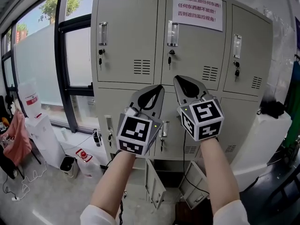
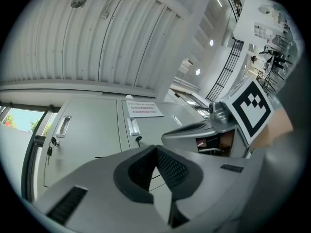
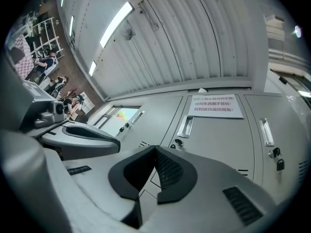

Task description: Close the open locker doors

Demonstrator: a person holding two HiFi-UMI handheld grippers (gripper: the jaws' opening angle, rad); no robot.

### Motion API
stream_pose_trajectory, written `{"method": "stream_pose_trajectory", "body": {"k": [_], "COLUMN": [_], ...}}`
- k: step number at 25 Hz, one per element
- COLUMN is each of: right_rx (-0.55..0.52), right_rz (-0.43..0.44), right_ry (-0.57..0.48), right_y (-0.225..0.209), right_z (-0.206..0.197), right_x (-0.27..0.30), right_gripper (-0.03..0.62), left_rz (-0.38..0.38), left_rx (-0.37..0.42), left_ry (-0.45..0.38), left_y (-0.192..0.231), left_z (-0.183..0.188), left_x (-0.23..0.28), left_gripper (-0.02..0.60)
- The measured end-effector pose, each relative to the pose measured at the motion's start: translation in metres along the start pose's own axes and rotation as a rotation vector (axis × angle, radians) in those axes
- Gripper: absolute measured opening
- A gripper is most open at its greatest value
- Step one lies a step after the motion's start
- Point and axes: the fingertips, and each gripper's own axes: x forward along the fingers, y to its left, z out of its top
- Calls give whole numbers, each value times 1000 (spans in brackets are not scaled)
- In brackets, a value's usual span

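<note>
While the left gripper (image 1: 158, 88) and right gripper (image 1: 180, 80) are held high before the lockers (image 1: 126, 32), the open doors lie well below them.

Fingers on both grippers are closed, tips together, with nothing between them, and they point up at the shut middle row. Two doors stand open in the bottom row, swung out toward the near side, long axes upright. The left door (image 1: 154, 184) is below the left gripper and the right door (image 1: 194, 191) is below the right gripper. Judgement: each hand is nearer the door on its own side. Both must drop well down, reach the near face of the door, and push it away toward the cabinet.
</note>
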Motion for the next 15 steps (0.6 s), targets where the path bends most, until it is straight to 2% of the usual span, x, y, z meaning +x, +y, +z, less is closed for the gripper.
{"method": "stream_pose_trajectory", "body": {"k": [8, 15], "right_rx": [4, 9], "right_rz": [47, 88], "right_ry": [-9, -7], "right_y": [15, 44], "right_z": [24, 25], "right_x": [-47, -92], "right_gripper": [14, 14], "left_rz": [5, 0], "left_rx": [-1, -80], "left_ry": [11, 58], "left_y": [-30, -51], "left_z": [29, 23], "left_x": [-31, -68], "left_gripper": [20, 20]}}
